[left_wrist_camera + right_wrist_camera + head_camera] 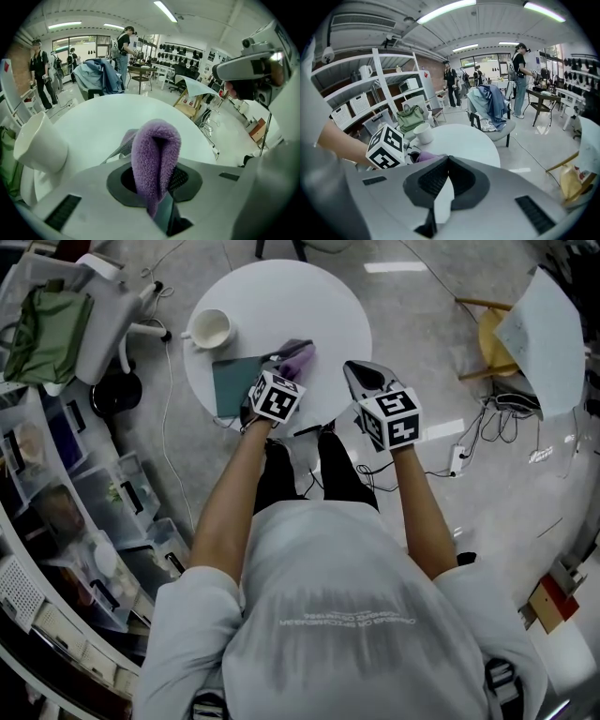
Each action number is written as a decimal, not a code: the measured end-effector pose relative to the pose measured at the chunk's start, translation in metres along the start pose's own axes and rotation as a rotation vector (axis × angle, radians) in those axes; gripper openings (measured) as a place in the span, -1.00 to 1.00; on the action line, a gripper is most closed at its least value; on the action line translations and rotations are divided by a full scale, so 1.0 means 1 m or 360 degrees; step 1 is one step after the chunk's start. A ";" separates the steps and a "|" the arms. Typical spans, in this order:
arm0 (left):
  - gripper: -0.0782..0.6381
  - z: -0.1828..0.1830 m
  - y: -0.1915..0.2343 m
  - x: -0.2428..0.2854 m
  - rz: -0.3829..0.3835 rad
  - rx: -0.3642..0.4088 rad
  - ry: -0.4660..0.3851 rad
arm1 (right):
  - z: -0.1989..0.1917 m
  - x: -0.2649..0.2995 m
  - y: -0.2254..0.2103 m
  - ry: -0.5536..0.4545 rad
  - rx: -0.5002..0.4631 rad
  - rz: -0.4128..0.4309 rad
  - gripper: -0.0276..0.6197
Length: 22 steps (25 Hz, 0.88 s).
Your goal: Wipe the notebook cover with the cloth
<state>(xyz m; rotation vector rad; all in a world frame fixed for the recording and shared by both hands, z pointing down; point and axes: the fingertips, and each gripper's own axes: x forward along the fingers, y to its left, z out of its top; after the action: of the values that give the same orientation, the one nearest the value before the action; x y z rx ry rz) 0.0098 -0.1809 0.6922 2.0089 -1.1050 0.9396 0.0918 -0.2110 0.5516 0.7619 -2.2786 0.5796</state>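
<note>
Left tool (284,365): clamped on purple cloth (155,154), frame centre
Right tool (447,159): jaws together, nothing between them
Notebook (234,385): teal, on white table (309,296), left of cloth
Mug (212,330): white, above notebook, contents unclear

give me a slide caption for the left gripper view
Left claw shut on a purple cloth, round white table ahead, white mug at left

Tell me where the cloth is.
In the head view the cloth is clamped in the left tool at the near side of the table, by the right edge of the notebook, with the mug to its upper left.
</note>
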 end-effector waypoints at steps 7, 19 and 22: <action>-0.60 -0.018 -0.018 -0.006 -0.0042 0.0036 0.0004 | -0.011 -0.006 0.006 0.0010 -0.0008 0.0001 -0.91; -0.60 -0.053 -0.049 -0.018 -0.0148 0.0083 0.0060 | -0.028 -0.016 0.025 0.0027 -0.0011 -0.0026 -0.91; -0.60 -0.061 -0.054 -0.021 -0.0177 0.0104 0.0074 | -0.029 -0.016 0.031 0.0025 -0.0010 -0.0039 -0.91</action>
<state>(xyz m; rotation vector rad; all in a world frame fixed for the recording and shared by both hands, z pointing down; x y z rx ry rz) 0.0324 -0.1005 0.6967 2.0673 -0.9385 0.9709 0.0938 -0.1661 0.5541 0.7786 -2.2522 0.5646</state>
